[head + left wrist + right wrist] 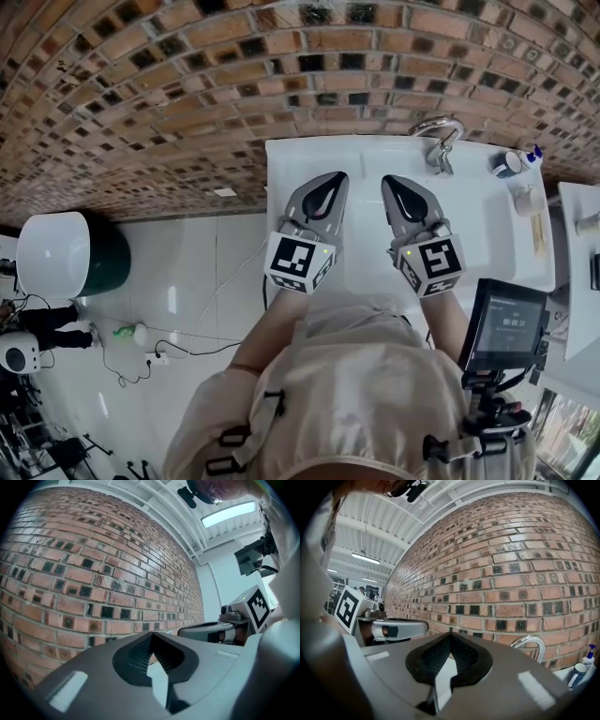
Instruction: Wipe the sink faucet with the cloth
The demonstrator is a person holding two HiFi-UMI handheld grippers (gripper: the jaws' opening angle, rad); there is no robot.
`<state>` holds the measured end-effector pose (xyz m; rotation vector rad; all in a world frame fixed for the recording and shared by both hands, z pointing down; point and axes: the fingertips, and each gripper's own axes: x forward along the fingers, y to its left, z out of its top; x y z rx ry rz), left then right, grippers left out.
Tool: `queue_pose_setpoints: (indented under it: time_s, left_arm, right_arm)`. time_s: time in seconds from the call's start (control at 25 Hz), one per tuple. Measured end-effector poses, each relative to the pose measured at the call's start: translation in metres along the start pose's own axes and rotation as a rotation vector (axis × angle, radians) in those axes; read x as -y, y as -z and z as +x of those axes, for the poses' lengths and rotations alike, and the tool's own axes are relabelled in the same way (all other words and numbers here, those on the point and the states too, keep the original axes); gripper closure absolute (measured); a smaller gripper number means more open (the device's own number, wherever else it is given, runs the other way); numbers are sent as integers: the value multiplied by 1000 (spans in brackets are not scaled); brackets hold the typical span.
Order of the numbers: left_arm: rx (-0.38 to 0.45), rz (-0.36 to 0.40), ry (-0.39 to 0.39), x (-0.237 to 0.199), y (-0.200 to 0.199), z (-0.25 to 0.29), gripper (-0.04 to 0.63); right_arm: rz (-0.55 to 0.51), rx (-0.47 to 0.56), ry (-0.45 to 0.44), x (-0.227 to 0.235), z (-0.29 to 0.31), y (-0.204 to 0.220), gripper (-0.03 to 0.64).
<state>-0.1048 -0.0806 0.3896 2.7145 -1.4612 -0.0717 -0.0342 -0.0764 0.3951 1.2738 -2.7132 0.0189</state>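
Observation:
The chrome faucet (439, 141) stands at the back of the white sink counter (366, 155), in front of the brick wall. It also curves up at the right of the right gripper view as the faucet (530, 645). My left gripper (335, 178) and right gripper (393, 182) hover side by side over the counter, short of the faucet and pointing at the wall. Both are shut with nothing between the pads, as the left gripper (151, 635) and right gripper (450, 635) show in their own views. No cloth shows in any view.
A dark bottle (507, 165), a blue-capped spray bottle (533, 154) and a cup (528, 200) sit at the counter's right end. A screen on a stand (507, 324) is at my right. On the floor to the left stands a white and green bin (58, 253).

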Motion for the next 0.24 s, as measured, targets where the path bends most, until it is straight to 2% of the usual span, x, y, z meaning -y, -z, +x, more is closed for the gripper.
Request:
queue_pose_setpoints:
  time_s: [0.24]
  left_arm:
    - [-21,25,22,3,4,5,594]
  right_arm:
    - [-4,-3,7,3,1,2,627]
